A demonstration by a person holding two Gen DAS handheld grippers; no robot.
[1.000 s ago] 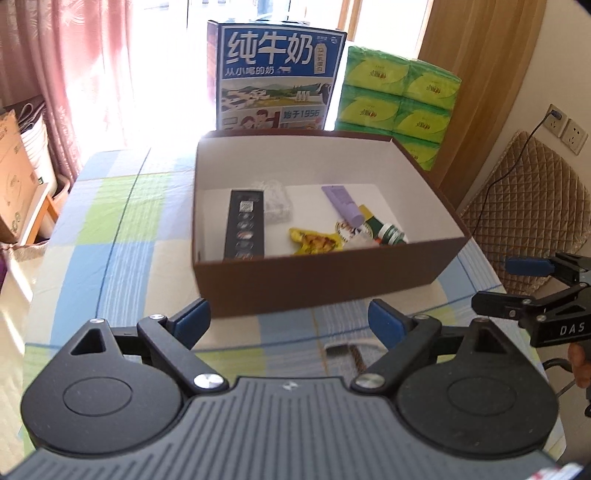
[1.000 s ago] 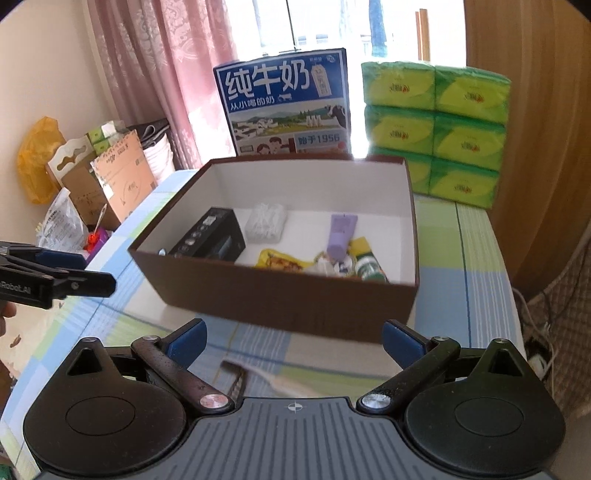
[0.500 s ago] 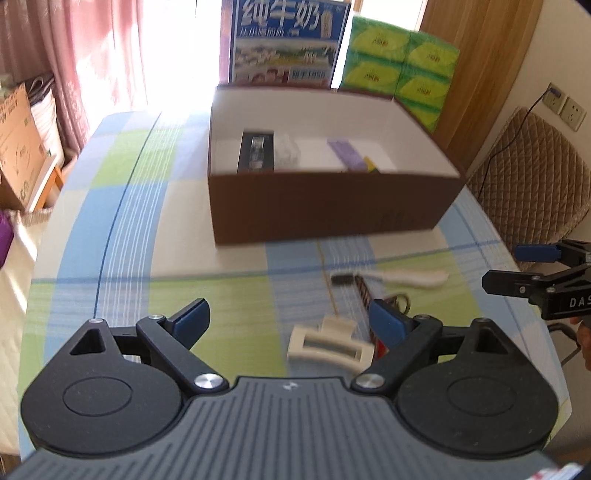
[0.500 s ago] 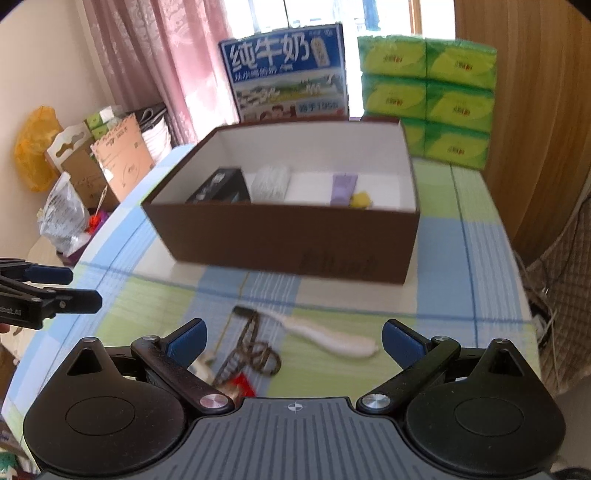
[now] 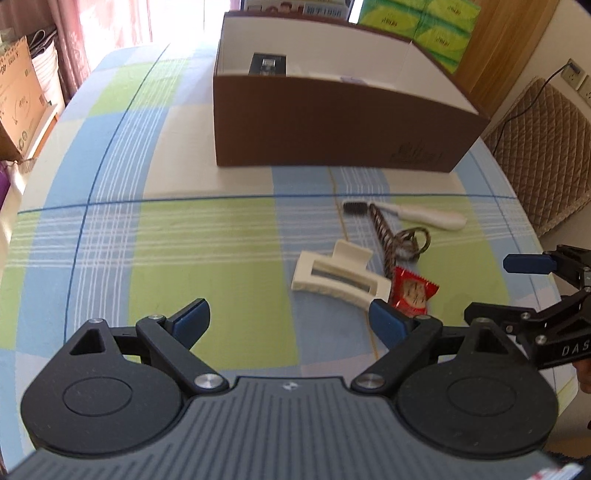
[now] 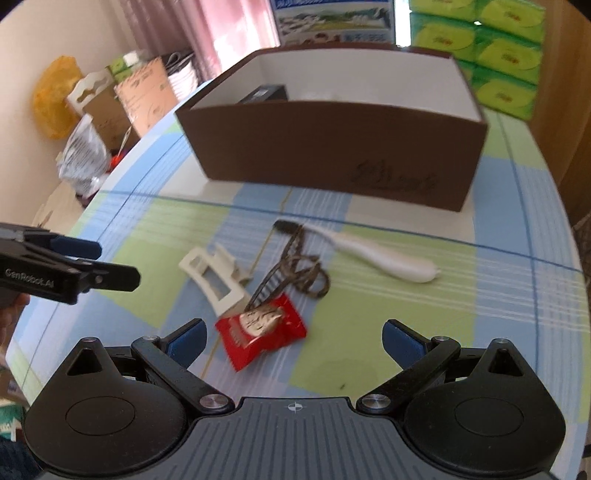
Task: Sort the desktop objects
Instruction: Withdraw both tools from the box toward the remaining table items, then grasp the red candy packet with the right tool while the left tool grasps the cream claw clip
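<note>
Four loose items lie on the checked tablecloth in front of a brown box (image 5: 332, 122) (image 6: 332, 147): a white hair claw (image 5: 338, 273) (image 6: 216, 275), a red snack packet (image 5: 413, 291) (image 6: 260, 326), a brown braided cord (image 5: 397, 236) (image 6: 299, 271) and a white-handled brush (image 5: 424, 216) (image 6: 376, 256). My left gripper (image 5: 291, 319) hangs open just short of the claw and packet. My right gripper (image 6: 291, 338) is open too, the packet close to its left finger. A black rectangular item (image 5: 267, 64) (image 6: 264, 94) shows inside the box.
Green tissue packs (image 6: 495, 51) and a milk carton (image 6: 332, 18) stand behind the box. A quilted chair (image 5: 535, 147) sits off the table's right side. Cardboard boxes and bags (image 6: 103, 110) crowd the floor on the left. The tablecloth's left half (image 5: 129, 221) is bare.
Both grippers have pulled back from the box and tilted down toward the table. The claw, packet, cord and brush have come into view; the box contents are now mostly hidden.
</note>
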